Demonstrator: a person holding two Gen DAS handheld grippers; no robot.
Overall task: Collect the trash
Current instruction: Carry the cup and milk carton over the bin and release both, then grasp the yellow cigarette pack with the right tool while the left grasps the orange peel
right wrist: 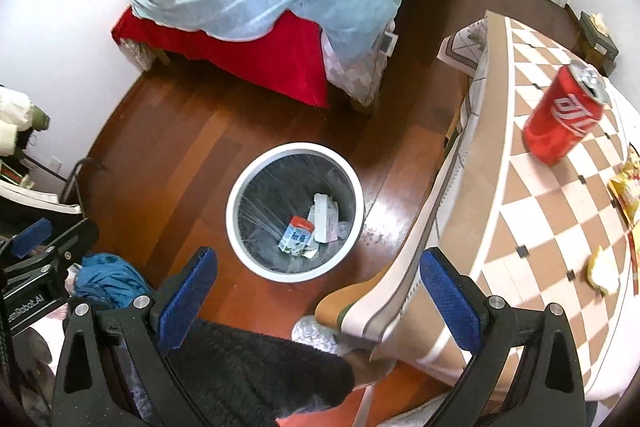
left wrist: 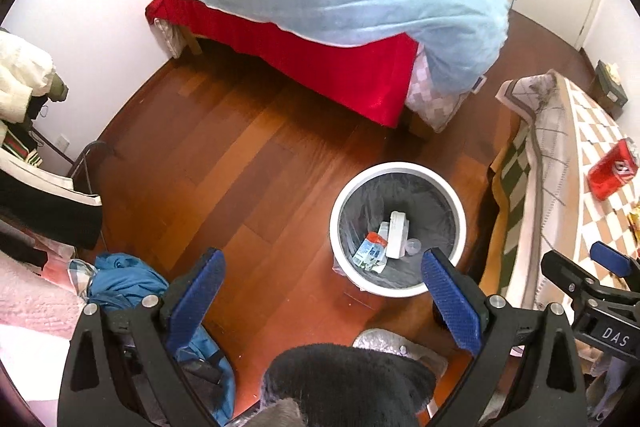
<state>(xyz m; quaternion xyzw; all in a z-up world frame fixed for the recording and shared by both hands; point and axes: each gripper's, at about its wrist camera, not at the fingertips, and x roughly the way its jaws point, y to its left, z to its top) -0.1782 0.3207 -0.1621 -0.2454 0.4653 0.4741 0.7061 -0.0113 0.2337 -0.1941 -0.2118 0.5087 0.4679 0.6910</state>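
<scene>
Both tools, left [left wrist: 320, 287] and right [right wrist: 316, 285], gape empty above the bin [right wrist: 240, 199] (red can [right wrist: 564, 115] on table).

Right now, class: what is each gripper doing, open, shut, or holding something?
Left gripper: open, holding nothing, above the bin.
Right gripper: open, holding nothing, near the table.

White letters "DAS" are showing on the black body of the right tongs [left wrist: 606, 263], seen from the left wrist camera. The left tongs [right wrist: 30, 243] are carrying white lettering ending in "Robot.AI". White script is running along the red can [right wrist: 564, 115], too distorted to read.
</scene>
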